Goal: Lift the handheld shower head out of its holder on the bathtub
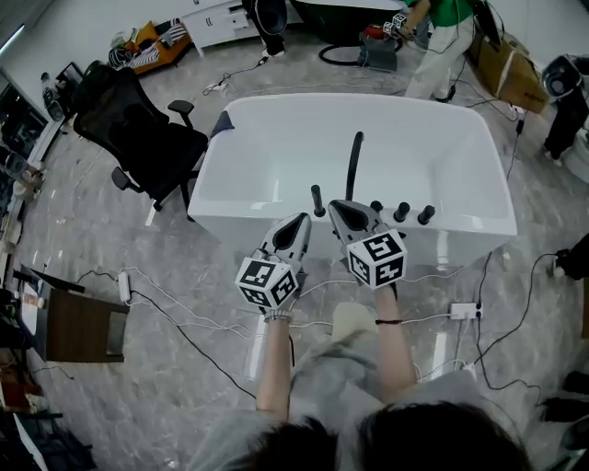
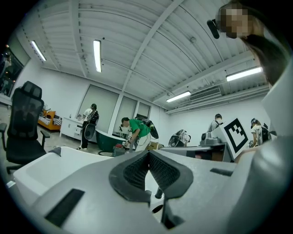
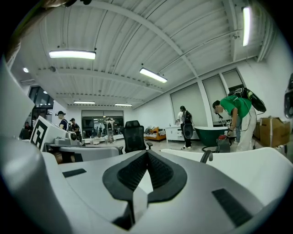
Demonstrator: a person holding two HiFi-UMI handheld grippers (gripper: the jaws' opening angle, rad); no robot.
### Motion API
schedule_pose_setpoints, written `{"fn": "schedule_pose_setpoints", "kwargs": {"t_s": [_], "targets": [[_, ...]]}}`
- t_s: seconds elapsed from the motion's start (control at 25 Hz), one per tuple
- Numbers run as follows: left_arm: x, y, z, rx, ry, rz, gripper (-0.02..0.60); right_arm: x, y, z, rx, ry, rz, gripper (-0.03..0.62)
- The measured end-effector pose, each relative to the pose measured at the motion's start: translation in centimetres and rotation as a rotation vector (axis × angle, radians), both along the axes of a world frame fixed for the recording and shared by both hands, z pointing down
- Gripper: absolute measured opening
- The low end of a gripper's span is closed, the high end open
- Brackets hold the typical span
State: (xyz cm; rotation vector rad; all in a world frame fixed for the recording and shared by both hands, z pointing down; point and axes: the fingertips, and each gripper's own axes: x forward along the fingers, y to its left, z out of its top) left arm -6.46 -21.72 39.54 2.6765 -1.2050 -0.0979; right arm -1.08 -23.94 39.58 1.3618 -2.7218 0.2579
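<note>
A white bathtub point(image 1: 276, 156) stands in front of me. On its near rim are a short black upright handheld shower head point(image 1: 317, 200), a tall curved black spout point(image 1: 353, 164) and three black knobs point(image 1: 401, 212). My left gripper point(image 1: 299, 222) hovers just before the rim, slightly left of the shower head, with its jaws shut and empty. My right gripper point(image 1: 341, 211) is beside it, close to the spout's base, also shut and empty. In the left gripper view the pads point(image 2: 137, 172) meet at the tip. The right gripper view shows the pads point(image 3: 158, 171) meeting, and the spout point(image 3: 206, 156) to the right.
A black office chair point(image 1: 138, 133) stands left of the tub. Cables and a power strip point(image 1: 465, 311) lie on the marble floor near my feet. A person in a green top point(image 1: 442, 28) bends over gear behind the tub. A dark wooden table point(image 1: 83, 327) is at the left.
</note>
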Motion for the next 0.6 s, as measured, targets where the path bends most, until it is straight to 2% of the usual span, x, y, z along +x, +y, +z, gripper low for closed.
{"fn": "schedule_pose_setpoints", "kwargs": {"t_s": [0.2, 0.4, 0.6], "targets": [[1.1, -0.6, 1.8, -0.032, -0.001, 0.016, 0.005, 0.6, -0.9, 2.5, -0.051, -0.004, 0.009, 0.001], [0.8, -1.8, 3.8, -0.080, -0.011, 0.019, 0.005, -0.2, -2.6, 4.5, -0.097, -0.019, 0.000, 0.001], [0.6, -3.5, 6.8, -0.127, -0.010, 0.011, 0.005, -0.8, -4.3, 8.1, -0.143, 0.015, -0.034, 0.001]]}}
